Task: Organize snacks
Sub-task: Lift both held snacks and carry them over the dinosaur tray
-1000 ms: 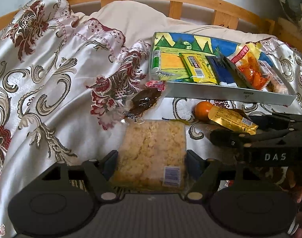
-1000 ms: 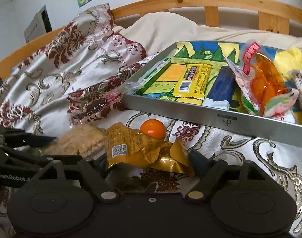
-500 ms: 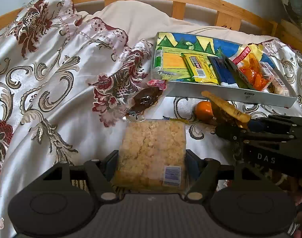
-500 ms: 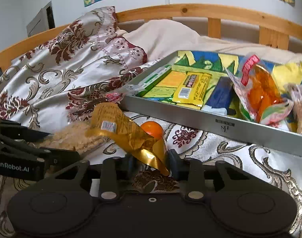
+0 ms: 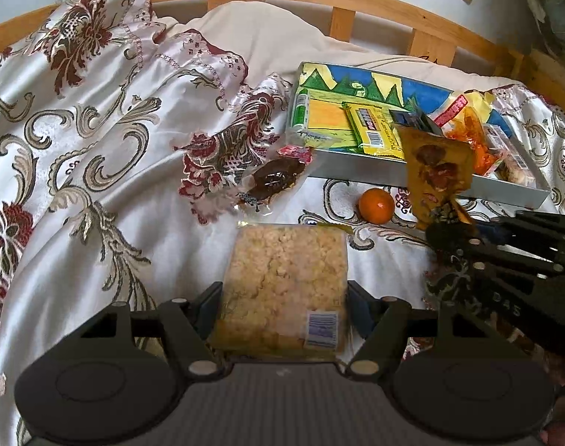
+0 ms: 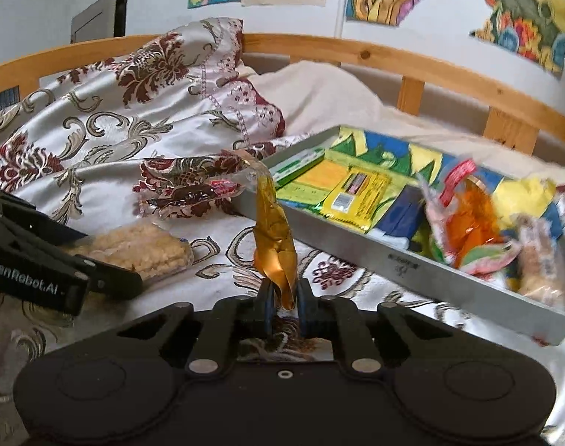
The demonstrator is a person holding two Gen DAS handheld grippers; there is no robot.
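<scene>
Right hand-held gripper (image 6: 283,303): jaws pressed together on lower edge of gold snack packet (image 6: 273,230). Packet stands upright, lifted clear of bedspread (image 6: 107,137), just in front of near wall of grey tray (image 6: 401,260). In left wrist view the same packet (image 5: 436,171) shows printed face, overlapping the tray's front wall (image 5: 356,176).

Left hand-held gripper (image 5: 284,306): jaws spread, one each side of clear bag of puffed-rice snack (image 5: 286,286). Pads look close to bag sides; contact – can't tell. Bag lies flat on bedspread, barcode end toward camera.

Also on bedspread: small orange (image 5: 376,206) between rice bag and tray, near the packet; dark brown wrapped snack (image 5: 276,182) w/ red tag, beside tray's left front corner.

Tray contents: green stick pack (image 5: 301,109) at left wall, yellow bar (image 5: 371,128), blue pack (image 5: 406,119), bag w/ orange pieces (image 5: 475,141), more wrapped items at right end (blurred).
</scene>
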